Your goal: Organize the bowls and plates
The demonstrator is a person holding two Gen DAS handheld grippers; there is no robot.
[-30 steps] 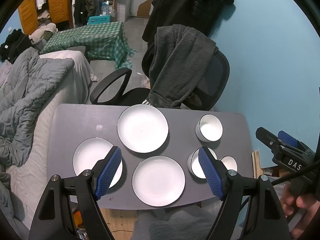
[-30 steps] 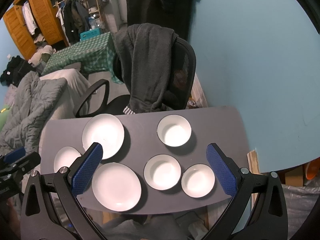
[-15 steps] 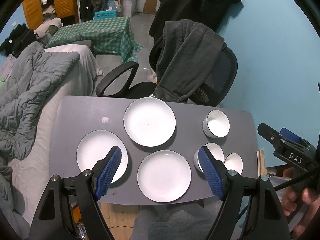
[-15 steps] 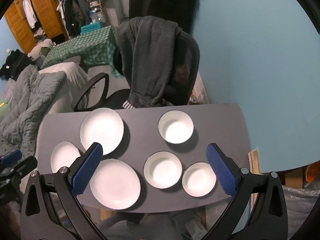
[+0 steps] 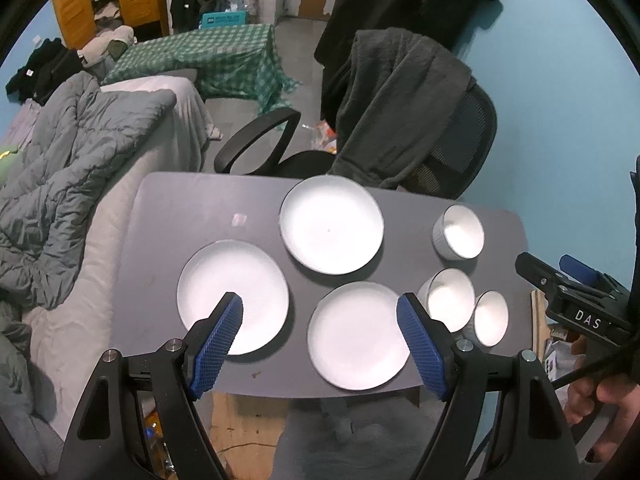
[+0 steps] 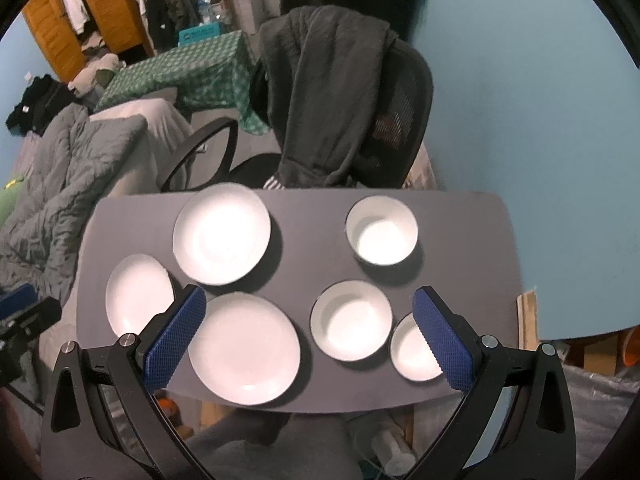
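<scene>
Your left tool [image 5: 320, 340] and right tool [image 6: 308, 334] both hang above the near edge of the desk [image 6: 304, 264], jaws spread wide, nothing held. Nearest you lie the near plate [image 6: 244, 348] at the desk's front edge, the left plate [image 5: 232, 296] beside it, and two bowls: the middle bowl [image 6: 351, 321] and the small bowl [image 6: 414, 350], almost touching. Further back sit the far plate [image 6: 222, 233] and the far bowl [image 6: 382, 230], well apart. Nothing is stacked yet.

Risks noted: the plates lie flat with low rims, so a pinch on an edge may slip or tip. The near plate and small bowl sit close to the front edge; a push could send them off. Closing on the middle bowl may knock its neighbour. Beyond the desk stands a chair [image 6: 400, 120] draped with a dark garment [image 6: 324, 92].
</scene>
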